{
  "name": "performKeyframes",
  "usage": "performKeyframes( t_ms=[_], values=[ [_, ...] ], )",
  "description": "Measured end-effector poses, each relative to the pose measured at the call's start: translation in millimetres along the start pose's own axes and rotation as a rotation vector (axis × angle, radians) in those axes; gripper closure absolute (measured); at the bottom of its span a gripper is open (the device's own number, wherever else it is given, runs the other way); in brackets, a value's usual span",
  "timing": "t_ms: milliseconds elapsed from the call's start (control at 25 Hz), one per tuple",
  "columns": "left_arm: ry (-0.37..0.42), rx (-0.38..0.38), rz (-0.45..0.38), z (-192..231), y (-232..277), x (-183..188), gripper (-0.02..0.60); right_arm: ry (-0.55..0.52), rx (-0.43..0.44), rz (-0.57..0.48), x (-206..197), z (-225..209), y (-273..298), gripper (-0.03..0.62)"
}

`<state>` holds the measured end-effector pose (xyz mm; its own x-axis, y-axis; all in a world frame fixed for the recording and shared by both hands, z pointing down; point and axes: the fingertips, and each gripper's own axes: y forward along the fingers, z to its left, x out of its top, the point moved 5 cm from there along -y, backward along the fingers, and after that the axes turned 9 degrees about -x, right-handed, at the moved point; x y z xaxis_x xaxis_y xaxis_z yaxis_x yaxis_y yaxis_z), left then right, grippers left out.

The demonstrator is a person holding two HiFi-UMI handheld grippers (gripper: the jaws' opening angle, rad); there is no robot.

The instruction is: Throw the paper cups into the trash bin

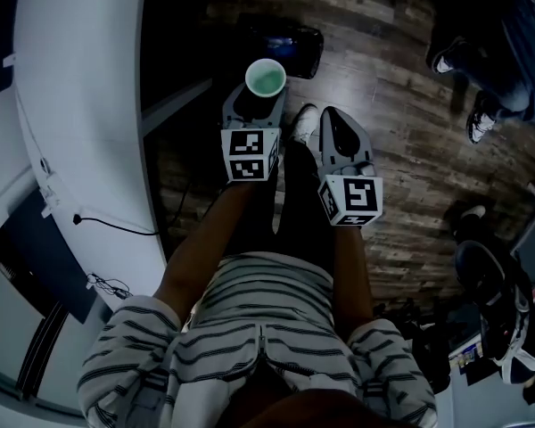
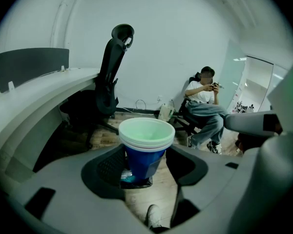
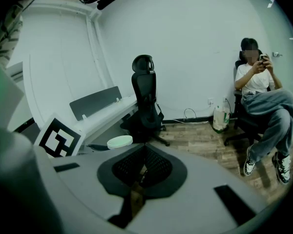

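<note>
Striped shirt [image 1: 250, 328] filled the foreground of the head view as the person stood over a wooden floor [image 1: 392, 132]. The left gripper [image 1: 257, 103] held a stack of paper cups [image 1: 266, 79] upright, just short of the dark trash bin [image 1: 290, 47]. The stack appeared to be carried level so that it would not come apart before the drop. The right gripper [image 1: 330, 125] hung beside it, apparently not needed. The bin's mouth was too dark to read.

From the left gripper view, the jaws were clamped on the blue cup wall below the white rims. The number of nested cups could not be counted, and the bin showed only as a sliver beneath them.

From the right gripper view, its jaws met with nothing between them. Only a cup rim showed past them, the rest cut off.
</note>
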<state>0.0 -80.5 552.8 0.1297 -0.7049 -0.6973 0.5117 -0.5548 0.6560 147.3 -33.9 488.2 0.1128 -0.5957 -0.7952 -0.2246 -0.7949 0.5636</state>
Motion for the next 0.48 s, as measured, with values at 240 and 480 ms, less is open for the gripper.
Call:
performKeyframes(
  t_ms=[240, 480],
  values=[
    [0.009, -0.011, 0.033, -3.0, 14.4, -14.3, 0.304, 0.018, 0.008, 0.026, -16.4, 0.8, 2.2, 0.585],
    [-0.01, -0.017, 0.062, -1.0, 28.5, -28.3, 0.305, 0.028, 0.001, 0.056, -33.6, -3.9, 7.6, 0.585]
  ],
)
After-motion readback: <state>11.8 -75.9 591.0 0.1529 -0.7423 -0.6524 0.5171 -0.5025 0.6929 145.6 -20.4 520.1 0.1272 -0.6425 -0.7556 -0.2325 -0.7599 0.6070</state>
